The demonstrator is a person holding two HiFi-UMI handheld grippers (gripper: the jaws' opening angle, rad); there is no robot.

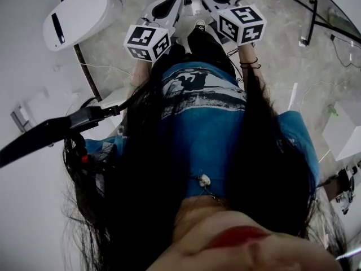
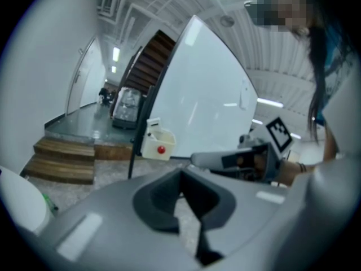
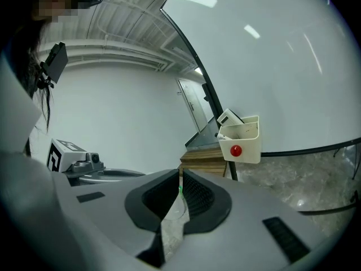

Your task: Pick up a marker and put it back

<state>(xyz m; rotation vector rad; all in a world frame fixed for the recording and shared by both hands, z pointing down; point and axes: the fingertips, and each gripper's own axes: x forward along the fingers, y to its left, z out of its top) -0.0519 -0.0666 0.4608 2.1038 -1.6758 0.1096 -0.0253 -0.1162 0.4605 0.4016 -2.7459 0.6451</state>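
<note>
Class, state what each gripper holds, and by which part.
Nothing visibly held: the left gripper and the right gripper both show jaws closed together with no object between.

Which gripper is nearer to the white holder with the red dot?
Right, probably. The holder looms larger, ahead and to the right of the right gripper; it looks smaller, ahead and to the left of the left gripper.

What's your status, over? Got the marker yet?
Left gripper shut, empty. Right gripper shut, no marker gripped. No marker plainly seen; white holder on whiteboard ahead. Nothing in the way.
</note>
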